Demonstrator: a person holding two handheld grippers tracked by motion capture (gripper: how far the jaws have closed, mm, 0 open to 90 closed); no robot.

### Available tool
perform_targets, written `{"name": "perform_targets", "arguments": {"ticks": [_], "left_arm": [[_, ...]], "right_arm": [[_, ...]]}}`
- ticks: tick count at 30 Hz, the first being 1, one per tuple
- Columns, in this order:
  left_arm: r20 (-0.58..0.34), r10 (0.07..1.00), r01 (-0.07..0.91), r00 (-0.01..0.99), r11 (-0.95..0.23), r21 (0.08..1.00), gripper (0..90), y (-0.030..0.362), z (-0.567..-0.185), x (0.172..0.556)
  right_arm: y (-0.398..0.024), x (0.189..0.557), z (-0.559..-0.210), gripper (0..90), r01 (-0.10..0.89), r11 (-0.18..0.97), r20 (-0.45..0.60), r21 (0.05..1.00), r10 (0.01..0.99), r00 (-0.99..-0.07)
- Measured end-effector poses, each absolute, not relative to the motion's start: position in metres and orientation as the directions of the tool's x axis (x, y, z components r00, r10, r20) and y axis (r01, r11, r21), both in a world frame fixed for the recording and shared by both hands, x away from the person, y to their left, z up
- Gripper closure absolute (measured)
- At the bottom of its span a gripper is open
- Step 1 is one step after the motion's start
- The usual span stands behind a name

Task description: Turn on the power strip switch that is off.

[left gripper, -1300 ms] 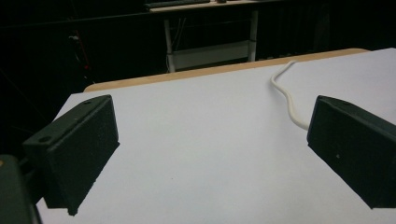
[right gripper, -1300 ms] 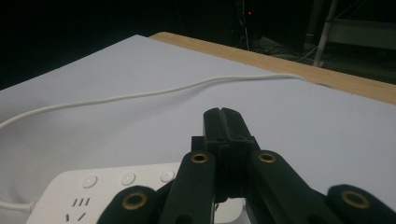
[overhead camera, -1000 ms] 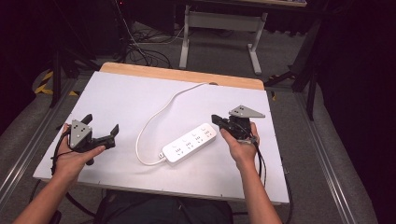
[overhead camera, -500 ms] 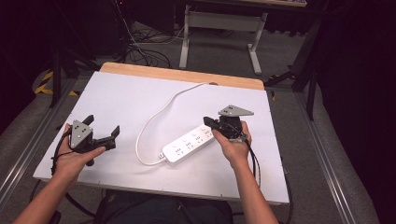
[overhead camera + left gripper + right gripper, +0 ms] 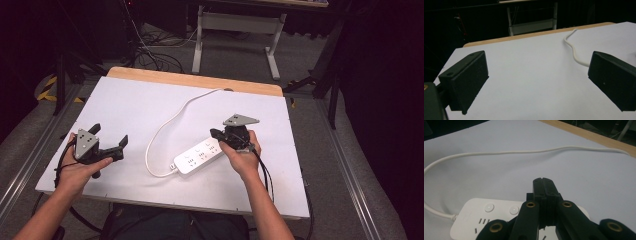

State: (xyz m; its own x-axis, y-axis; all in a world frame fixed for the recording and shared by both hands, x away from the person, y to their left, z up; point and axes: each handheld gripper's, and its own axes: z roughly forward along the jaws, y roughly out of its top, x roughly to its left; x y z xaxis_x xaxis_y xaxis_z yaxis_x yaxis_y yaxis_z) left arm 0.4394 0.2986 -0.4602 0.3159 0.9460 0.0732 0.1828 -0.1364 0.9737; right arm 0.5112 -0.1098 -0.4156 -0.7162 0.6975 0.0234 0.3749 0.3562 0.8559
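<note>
From above, you sat at a white table (image 5: 150,100) with a gripper in each hand, and a white power strip (image 5: 198,157) lay near the middle of the board, angled so that its far end pointed toward your right hand. Your right gripper (image 5: 216,135) hung over that far end of the strip, its grey three-cornered plate on top, jaws pressed together with nothing between them; from this height you could not tell whether the tips touched the casing. The right gripper view settled the jaws: the right gripper (image 5: 542,181) showed its two black jaws closed flat against each other, pointing out past the power strip (image 5: 486,216), whose round buttons and socket slots lay just below and left of them. That view also showed the white cord (image 5: 529,151) sweeping in a long arc across the table behind the jaws. Your left gripper (image 5: 107,142) rested well apart from the strip, near the left edge of the table, jaws spread. The left gripper view showed the left gripper (image 5: 537,80) with both jaws wide apart over bare table (image 5: 531,75), and a short stretch of the cord (image 5: 574,51) curving near the right-hand jaw, not touching it.
</note>
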Motion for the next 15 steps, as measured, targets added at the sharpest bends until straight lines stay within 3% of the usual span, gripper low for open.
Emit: {"name": "perform_targets", "arguments": {"ticks": [15], "left_arm": [[0.072, 0.946, 0.184, 0.315, -0.136, 0.974, 3.5, 0.299, -0.460, 0.439]], "right_arm": [[-0.092, 0.520, -0.430, 90.0, 0.401, 0.439, -0.016, 0.804, 0.691, -0.723]]}}
